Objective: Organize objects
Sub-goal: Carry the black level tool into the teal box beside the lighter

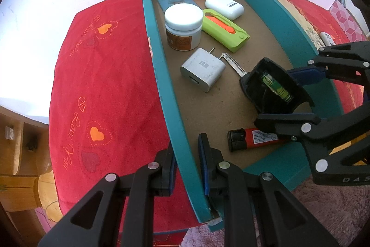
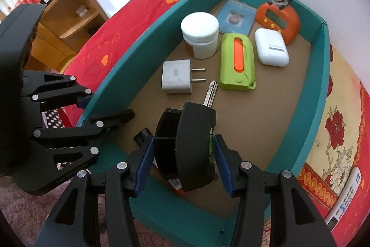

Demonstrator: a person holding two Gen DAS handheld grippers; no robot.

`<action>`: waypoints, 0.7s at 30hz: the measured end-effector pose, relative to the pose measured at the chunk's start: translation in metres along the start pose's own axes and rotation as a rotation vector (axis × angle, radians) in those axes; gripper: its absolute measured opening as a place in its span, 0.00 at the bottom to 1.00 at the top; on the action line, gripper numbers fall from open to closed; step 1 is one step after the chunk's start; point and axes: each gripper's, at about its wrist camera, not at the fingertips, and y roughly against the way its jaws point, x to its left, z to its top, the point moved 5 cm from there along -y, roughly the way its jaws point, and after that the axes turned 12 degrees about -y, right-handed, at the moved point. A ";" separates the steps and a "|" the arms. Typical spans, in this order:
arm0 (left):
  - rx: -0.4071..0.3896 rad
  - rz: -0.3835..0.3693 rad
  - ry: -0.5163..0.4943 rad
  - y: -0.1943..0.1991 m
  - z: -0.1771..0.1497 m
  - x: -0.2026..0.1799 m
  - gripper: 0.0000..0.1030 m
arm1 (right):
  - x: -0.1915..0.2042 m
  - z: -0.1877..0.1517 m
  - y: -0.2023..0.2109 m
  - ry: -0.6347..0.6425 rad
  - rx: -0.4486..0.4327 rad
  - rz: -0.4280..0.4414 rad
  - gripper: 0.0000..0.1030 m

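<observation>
Progress: most items were already laid inside the teal box (image 2: 319, 94); a white remote-like device (image 2: 344, 198) was seen outside on the bedcover, judged still to be collected.
In box: white jar (image 2: 200, 35), white charger (image 2: 177, 79), green-orange case (image 2: 238, 61), white earbud case (image 2: 271, 50), orange monkey clock (image 2: 278, 20), blue booklet (image 2: 235, 19), metal key (image 2: 211, 94), red lighter (image 1: 254, 139).
Right gripper (image 2: 185, 163): clamped on a black hollow shell (image 2: 185, 147) with a green part inside, held low over the near end of the box, not yet set down.
Left gripper (image 1: 187, 168): jaws drawn narrow, pinched on the box's side wall near the front corner, apparently steadying it.
Remaining: shell release judged next, into the free floor beside the key.
Materials: box was matte card, brown board floor; shell smooth curved plastic; jar cylindrical, glossy lid; bedcover (image 1: 104, 85) red plush with hearts; pads blue, ribbed.
</observation>
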 end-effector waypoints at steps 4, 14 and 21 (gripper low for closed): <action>0.000 0.000 0.000 0.000 0.000 0.000 0.15 | -0.001 0.001 -0.004 -0.002 0.002 0.008 0.50; 0.000 0.000 0.000 0.000 0.000 0.000 0.15 | 0.006 0.004 -0.009 0.017 0.001 0.013 0.50; 0.000 0.000 -0.001 0.000 0.000 0.000 0.15 | 0.010 0.003 -0.007 0.027 -0.006 0.029 0.52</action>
